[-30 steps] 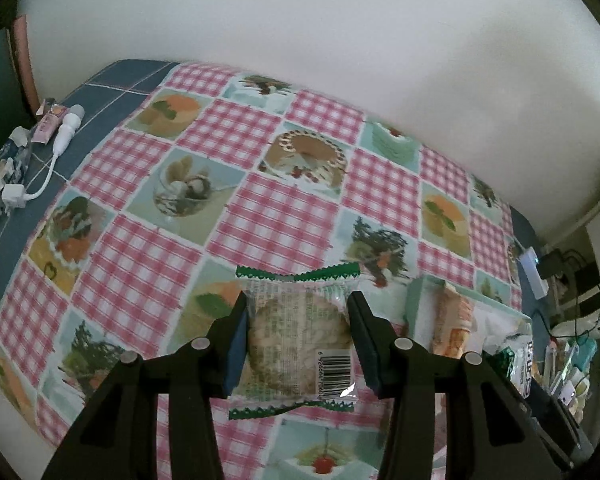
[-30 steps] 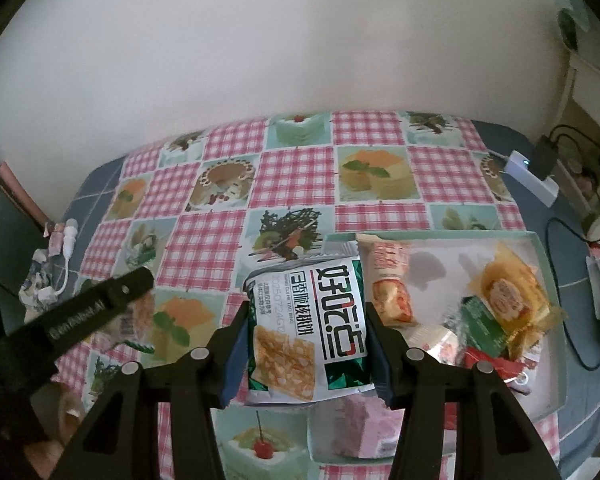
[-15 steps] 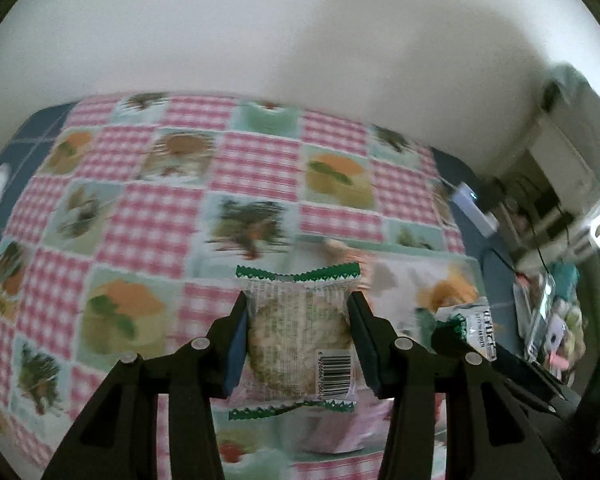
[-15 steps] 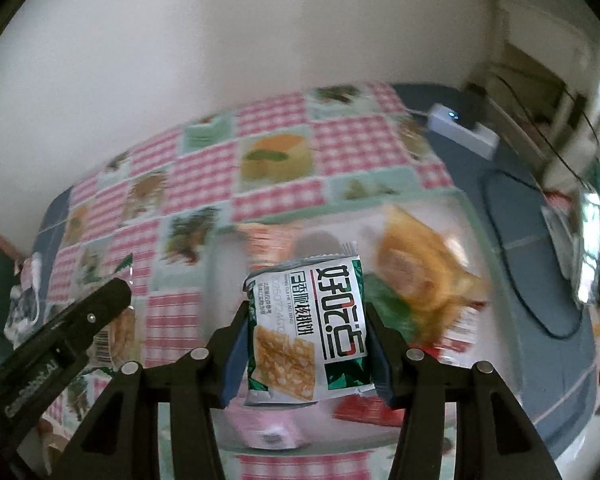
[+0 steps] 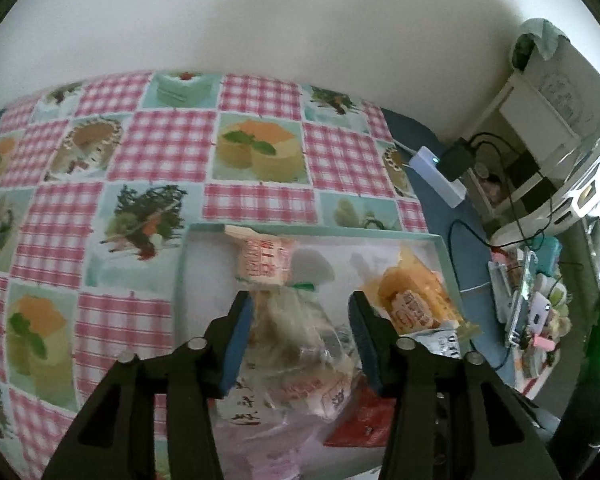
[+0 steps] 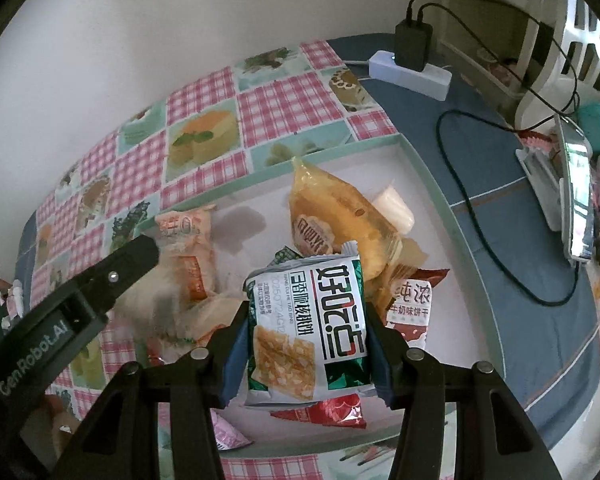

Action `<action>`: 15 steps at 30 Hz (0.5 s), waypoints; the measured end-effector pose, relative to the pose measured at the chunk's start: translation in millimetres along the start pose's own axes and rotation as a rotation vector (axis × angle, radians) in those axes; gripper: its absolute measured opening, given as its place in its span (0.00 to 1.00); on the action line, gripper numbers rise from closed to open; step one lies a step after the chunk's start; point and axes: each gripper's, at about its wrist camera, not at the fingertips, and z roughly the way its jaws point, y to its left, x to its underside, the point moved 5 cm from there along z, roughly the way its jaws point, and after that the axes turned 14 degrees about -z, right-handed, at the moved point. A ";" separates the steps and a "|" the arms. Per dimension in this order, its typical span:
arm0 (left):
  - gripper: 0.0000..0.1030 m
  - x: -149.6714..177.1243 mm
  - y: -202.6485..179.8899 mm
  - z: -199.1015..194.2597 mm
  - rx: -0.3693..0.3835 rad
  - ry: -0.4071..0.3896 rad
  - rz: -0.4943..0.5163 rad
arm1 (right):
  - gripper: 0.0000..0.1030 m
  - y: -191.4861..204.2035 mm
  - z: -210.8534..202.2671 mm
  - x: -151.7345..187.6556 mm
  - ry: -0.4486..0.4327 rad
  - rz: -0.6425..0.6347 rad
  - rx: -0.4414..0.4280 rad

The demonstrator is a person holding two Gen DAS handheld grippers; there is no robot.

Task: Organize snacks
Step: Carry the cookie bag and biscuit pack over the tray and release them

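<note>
- Looking along the left gripper (image 5: 300, 336), its jaws have just been opening, and the clear-wrapped cookie packet (image 5: 290, 328) sits blurred between the blue pads; a gap shows on the right side, so the pads no longer press on it.
- Under that packet lies the tray (image 5: 312, 231), pale green at the rim and white inside, set on the checked tablecloth (image 5: 160, 148).
- Inside the tray, an orange-and-white packet (image 5: 262, 258) lies near the far rim, a yellow packet (image 5: 414, 300) lies to the right, and a red wrapper (image 5: 364, 426) shows by the right finger.
- Beyond the tray's right end, a white power strip (image 5: 440, 174) with a black plug rests on the blue table edge.
- Seen from the right gripper (image 6: 306, 344), its jaws are closed on a white-and-green walnut cake packet (image 6: 308, 328), held upright above the tray (image 6: 428, 176).
- Behind this packet lie the yellow packet (image 6: 336, 216) and a small white wrapped sweet (image 6: 394, 208); a red-and-white biscuit packet (image 6: 410, 304) lies just to its right.
- At the left, the left gripper's black finger (image 6: 112, 276) reaches over the tray beside the orange-and-white packet (image 6: 188, 248); the cookie packet below it is too blurred to place exactly.
</note>
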 end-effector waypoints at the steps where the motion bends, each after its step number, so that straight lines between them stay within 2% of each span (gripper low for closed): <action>1: 0.63 0.5 -0.5 -0.2 0.003 0.002 0.003 | 0.54 0.6 0.5 0.2 0.002 -0.002 0.000; 2: 0.67 0.7 -0.1 -2.0 0.004 0.000 0.005 | 0.54 0.7 1.1 0.6 0.004 -0.003 0.000; 6: 0.69 -2.6 9.0 -11.0 -0.001 -0.013 -0.016 | 0.55 3.2 3.0 1.1 0.009 -0.010 -0.002; 8: 0.79 -4.2 19.2 -16.4 -0.025 -0.025 -0.034 | 0.68 3.0 3.0 1.0 0.003 -0.008 -0.008; 10: 0.84 -5.5 33.5 -22.7 -0.062 -0.045 -0.051 | 0.75 3.2 1.2 1.0 -0.010 -0.009 -0.011; 15: 0.88 -3.0 65.0 -41.8 -0.153 -0.098 -0.069 | 0.81 7.8 -4.8 2.0 -0.036 -0.027 0.006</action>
